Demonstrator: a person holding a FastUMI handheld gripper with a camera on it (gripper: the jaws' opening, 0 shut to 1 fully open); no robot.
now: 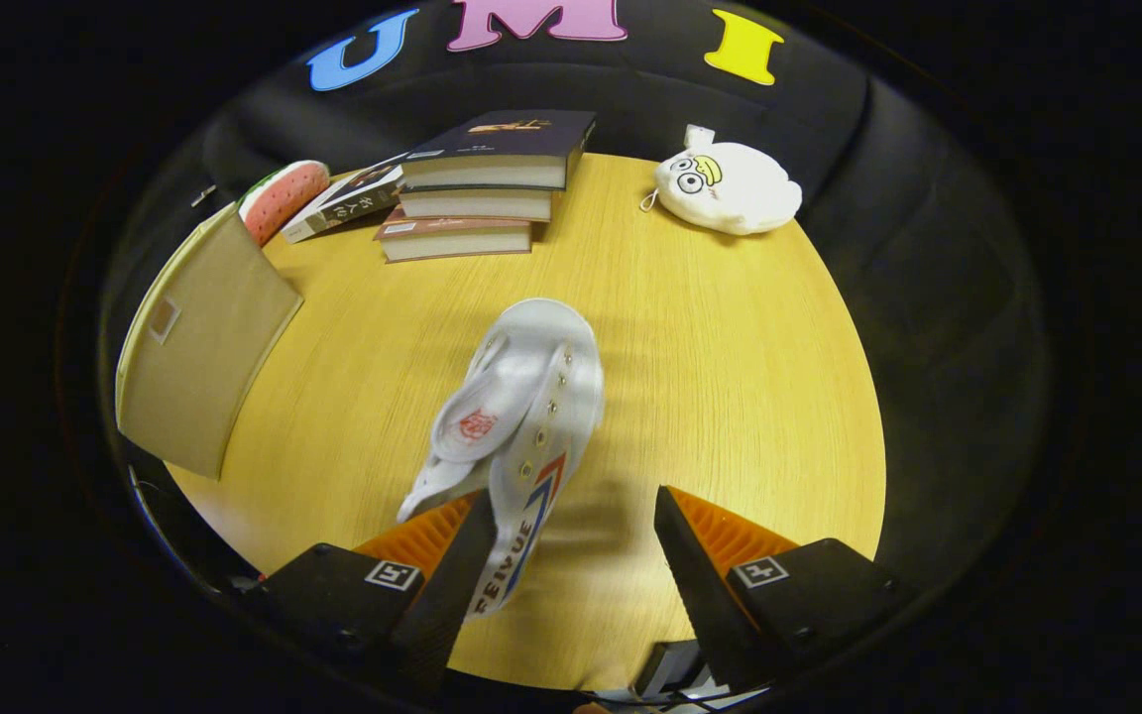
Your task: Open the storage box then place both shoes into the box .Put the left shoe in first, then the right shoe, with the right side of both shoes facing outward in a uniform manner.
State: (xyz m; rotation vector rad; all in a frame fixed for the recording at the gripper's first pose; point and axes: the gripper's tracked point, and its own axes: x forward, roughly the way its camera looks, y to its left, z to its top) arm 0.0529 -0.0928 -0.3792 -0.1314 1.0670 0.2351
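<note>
Looking forward along my gripper (571,540), I see its two fingers standing well apart, nothing pressed between both. A white canvas high-top shoe (516,426) lies on its side on the round, pale wooden table (730,397), its toe pointing away from me toward the books and its heel end down at my left finger (452,575). The shoe's ankle panel, with a blue and red stripe and dark lettering, sits against the inner face of that finger; whether it truly touches or merely overlaps I cannot tell. The right finger (695,575) stands clear of the shoe, with bare table between. The shoe shows a row of metal eyelets, a floppy tongue or insole bearing a red stamp, and loose white fabric spilling out near the left finger. Its heel and sole are hidden behind that finger and cut off below.

Beyond the shoe, a stack of three thick books with dark and reddish covers (482,188) sits at the far side of the table, a thinner book (348,203) leaning beside it. Next to that lies a round watermelon-patterned cushion (284,198), partly hidden behind a tan flat fabric storage box panel (199,347) standing off the table's left side; I cannot make out whether it is open. Farther right rests a white plush toy with cartoon eyes (728,186).
</note>
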